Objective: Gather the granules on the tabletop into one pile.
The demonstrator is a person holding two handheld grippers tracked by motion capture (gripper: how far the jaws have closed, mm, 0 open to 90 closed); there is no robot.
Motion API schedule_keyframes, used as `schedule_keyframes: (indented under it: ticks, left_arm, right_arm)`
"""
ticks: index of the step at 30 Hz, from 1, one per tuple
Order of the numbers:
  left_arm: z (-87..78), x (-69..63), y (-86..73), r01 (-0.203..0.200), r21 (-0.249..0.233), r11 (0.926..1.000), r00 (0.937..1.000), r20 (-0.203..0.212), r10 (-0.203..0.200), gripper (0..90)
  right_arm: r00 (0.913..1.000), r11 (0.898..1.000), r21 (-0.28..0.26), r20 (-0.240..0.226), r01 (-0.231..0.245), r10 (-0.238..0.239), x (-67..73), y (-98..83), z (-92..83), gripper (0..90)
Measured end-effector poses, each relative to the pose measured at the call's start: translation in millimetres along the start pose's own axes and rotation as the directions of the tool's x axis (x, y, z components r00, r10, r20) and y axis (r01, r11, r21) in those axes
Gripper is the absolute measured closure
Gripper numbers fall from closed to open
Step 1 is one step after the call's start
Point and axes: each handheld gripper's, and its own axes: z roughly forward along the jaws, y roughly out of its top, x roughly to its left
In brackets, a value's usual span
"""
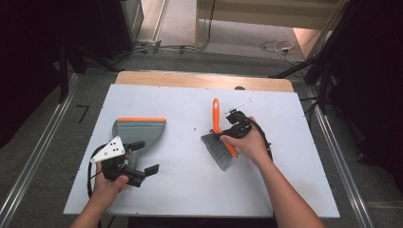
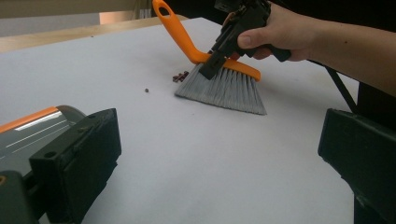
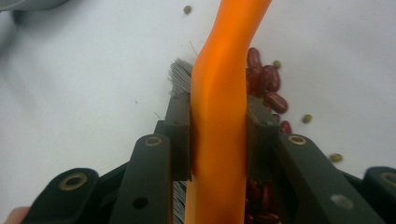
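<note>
The right gripper (image 1: 236,124) is clamped on the orange plastic handle of a small hand brush (image 3: 219,116), both black jaws pressing flat against the handle's sides. Below the grip the brush's grey bristles (image 2: 224,88) fan out and rest on the white tabletop (image 1: 190,190). Just beside the bristles, on the side toward the dustpan, lies a small cluster of dark red kidney beans (image 3: 266,79), with a few tiny green beans (image 3: 307,119) scattered near them and one more (image 2: 146,90) lying apart on the bare surface.

The left gripper (image 1: 140,166) hovers with its jaws spread wide and nothing between them. Just beside its left jaw sits a grey plastic dustpan with an orange lip (image 1: 140,128); I cannot tell whether anything lies in its tray. Between the two grippers runs a broad stretch of bare white top. The table's far wooden edge (image 1: 204,80) lies well beyond the brush.
</note>
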Motion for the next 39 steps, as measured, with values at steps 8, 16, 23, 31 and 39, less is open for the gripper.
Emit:
schedule_keyframes:
  ticks: [8,16,23,31,39]
  left_arm:
    - [-0.1,1.2,0.5,0.001,-0.002,1.0,1.0,-0.002,-0.001,0.0]
    - [0.1,-0.3,1.4,-0.003,-0.003,1.0,1.0,0.001,0.003,0.0]
    - [-3.7,1.8,0.7,0.001,-0.007,1.0,1.0,-0.004,-0.001,0.0]
    - [-3.1,1.8,0.1,0.003,-0.007,1.0,1.0,-0.001,-0.003,0.0]
    - [-2.1,0.7,0.1,0.001,-0.001,1.0,1.0,-0.001,-0.001,0.0]
  right_arm:
    - [0.9997,0.999,-0.039,0.019,-0.017,0.018,9.9,2.6,-17.7,67.6]
    - [0.9996,0.997,-0.077,-0.006,-0.029,0.029,38.9,40.9,-13.1,67.8]
    - [0.9901,0.992,-0.046,-0.088,-0.114,0.109,47.6,75.7,32.4,67.8]
    - [0.9645,0.963,-0.054,-0.029,-0.264,0.263,26.6,78.7,54.9,67.2]
    - [0.9209,0.919,-0.065,-0.021,-0.39,0.389,2.0,54.0,42.8,66.7]
